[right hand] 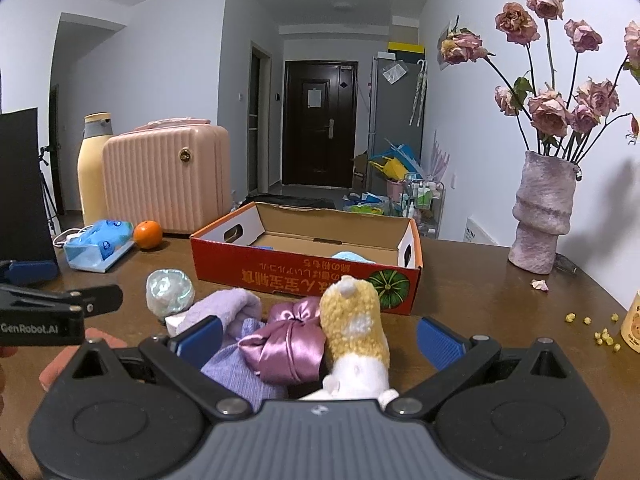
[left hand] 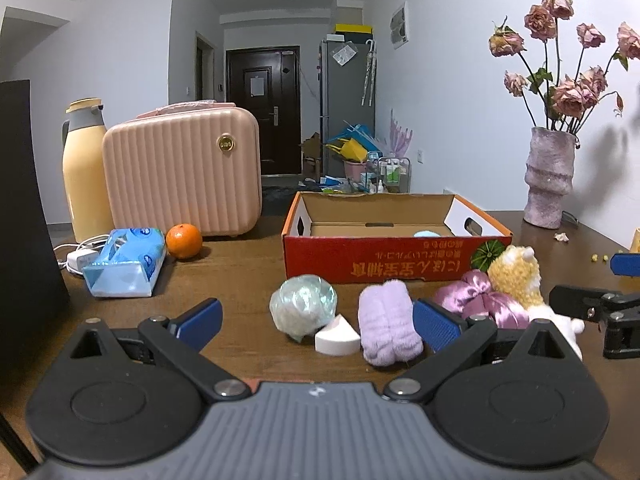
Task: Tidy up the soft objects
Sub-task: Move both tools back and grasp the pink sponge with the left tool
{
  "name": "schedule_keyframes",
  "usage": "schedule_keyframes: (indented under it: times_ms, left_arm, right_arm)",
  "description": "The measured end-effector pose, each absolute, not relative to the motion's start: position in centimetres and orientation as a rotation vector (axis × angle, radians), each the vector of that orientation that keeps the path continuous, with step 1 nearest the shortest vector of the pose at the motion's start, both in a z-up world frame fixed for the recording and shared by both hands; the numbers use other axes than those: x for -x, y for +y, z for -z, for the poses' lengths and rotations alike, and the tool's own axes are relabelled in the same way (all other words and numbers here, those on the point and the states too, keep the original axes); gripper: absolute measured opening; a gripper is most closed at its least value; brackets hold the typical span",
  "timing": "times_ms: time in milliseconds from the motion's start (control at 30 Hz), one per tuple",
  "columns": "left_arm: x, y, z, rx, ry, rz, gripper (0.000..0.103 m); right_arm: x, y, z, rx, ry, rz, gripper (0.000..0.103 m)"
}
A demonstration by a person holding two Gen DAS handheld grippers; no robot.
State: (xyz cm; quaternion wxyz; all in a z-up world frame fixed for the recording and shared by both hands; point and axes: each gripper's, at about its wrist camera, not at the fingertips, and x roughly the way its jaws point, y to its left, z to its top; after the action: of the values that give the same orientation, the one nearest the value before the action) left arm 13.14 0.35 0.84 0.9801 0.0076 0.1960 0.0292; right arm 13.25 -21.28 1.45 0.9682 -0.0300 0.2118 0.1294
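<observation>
Our right gripper (right hand: 319, 340), fingers spread and empty, brackets the yellow plush sock (right hand: 354, 324), lying lengthwise away from us toward the box (right hand: 304, 276). Our left gripper (left hand: 318, 322), also released, frames the lilac roll (left hand: 386, 328).

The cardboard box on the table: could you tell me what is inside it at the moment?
Inside the cardboard box one pale blue soft item peeks above the front wall near the right end. The rest of the visible floor is bare cardboard; the strip just behind the front wall is hidden.
</observation>
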Motion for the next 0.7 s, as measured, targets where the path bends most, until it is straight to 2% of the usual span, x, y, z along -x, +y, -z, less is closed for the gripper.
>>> schedule_keyframes:
  times_ms: [700]
  left_arm:
    - [-10.8, 1.2, 2.1, -0.04, 0.435, -0.02, 0.103]
  right_arm:
    - [-10.5, -21.0, 2.7, 0.078, 0.529, -0.271, 0.103]
